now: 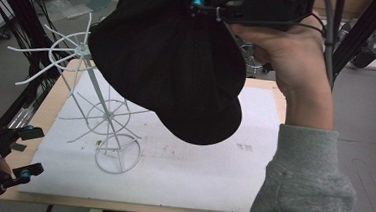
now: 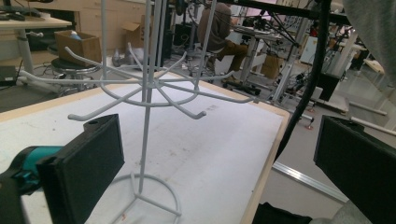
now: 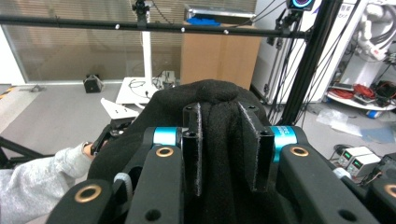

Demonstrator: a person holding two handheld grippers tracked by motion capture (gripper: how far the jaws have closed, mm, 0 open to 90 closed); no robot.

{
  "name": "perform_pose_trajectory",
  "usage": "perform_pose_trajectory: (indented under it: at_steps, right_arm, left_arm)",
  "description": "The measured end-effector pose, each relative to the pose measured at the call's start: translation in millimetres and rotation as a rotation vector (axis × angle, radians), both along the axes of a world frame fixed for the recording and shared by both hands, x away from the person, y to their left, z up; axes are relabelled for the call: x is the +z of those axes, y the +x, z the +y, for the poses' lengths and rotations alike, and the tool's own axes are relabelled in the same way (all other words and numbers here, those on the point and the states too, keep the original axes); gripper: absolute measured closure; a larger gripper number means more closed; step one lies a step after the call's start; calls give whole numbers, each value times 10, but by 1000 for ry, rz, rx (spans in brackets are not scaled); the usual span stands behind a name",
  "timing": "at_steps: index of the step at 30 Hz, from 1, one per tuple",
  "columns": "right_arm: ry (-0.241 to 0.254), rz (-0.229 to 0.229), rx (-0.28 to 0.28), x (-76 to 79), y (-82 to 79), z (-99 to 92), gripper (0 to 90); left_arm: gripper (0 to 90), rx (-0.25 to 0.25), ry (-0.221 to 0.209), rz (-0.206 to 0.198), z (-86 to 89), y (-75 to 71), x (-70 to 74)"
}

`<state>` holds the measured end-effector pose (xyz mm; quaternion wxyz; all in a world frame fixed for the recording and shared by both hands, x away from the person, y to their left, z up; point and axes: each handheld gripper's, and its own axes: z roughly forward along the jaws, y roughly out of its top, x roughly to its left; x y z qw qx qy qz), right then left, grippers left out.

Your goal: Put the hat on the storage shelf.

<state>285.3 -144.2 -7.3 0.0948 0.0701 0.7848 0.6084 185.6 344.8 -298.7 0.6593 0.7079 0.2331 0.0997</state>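
From the high view we look forward and down on the bench, with the black cap close under the lens. From the left tool, low at the near left edge, we face the white wire rack, which the high view shares. From the right tool, raised, we look out level across the room.

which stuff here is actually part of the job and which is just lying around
In the job:
- black fabric cap, clamped in the right gripper
- white wire hook stand on the white table mat
- left gripper, open, empty

Lying about:
- brown cardboard box in the background
- black frame poles
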Motion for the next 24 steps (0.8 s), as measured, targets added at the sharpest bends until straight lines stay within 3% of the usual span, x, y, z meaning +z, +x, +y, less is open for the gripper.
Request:
perform_pose_trajectory:
  at_steps: [10,24]
  right_arm:
    - [-7,33,40,-284,152,91,724]
    - [-22,69,117,-670,258,65,713]
  left_arm:
    - [19,3,3,6,2,19,-15]
    - [19,11,2,9,23,18,-9]
